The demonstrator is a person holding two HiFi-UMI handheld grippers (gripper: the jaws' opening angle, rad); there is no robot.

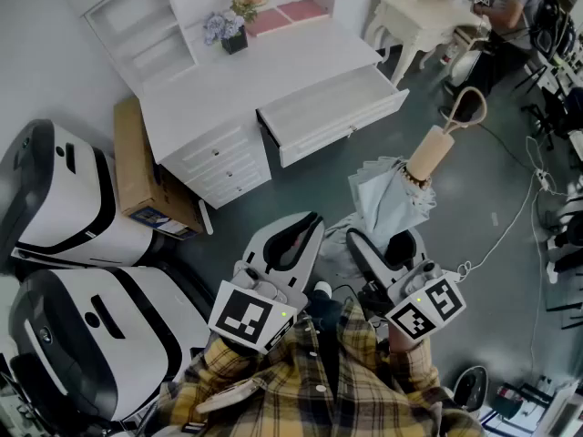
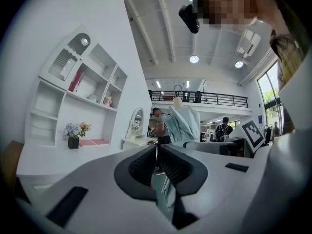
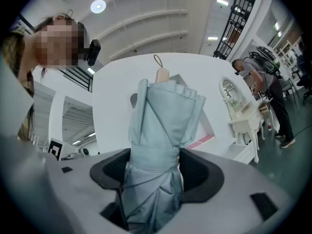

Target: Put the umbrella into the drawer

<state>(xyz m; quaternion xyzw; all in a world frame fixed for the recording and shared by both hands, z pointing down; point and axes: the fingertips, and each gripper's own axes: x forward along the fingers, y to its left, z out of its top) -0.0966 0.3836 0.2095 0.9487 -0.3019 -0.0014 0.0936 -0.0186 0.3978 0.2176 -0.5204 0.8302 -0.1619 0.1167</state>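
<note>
My right gripper (image 1: 383, 242) is shut on a folded pale blue umbrella (image 1: 392, 194), gripping its fabric body around the strap. The umbrella's wooden handle (image 1: 430, 153) and wrist loop point away from me toward the floor beyond the desk. In the right gripper view the umbrella (image 3: 163, 126) fills the space between the pads of the right gripper (image 3: 153, 174). The white desk (image 1: 246, 80) has its wide drawer (image 1: 328, 107) pulled out, and I see nothing inside it. My left gripper (image 1: 293, 235) stands beside the right one. The left gripper (image 2: 158, 167) is shut, with nothing between its pads.
A flower pot (image 1: 232, 30) stands on the desk's back. A cardboard box (image 1: 146, 167) leans at the desk's left, beside two white machines (image 1: 55, 198). A white dressing table (image 1: 419, 12) and a person (image 1: 515, 12) are at far right. A white cable (image 1: 510, 226) crosses the floor.
</note>
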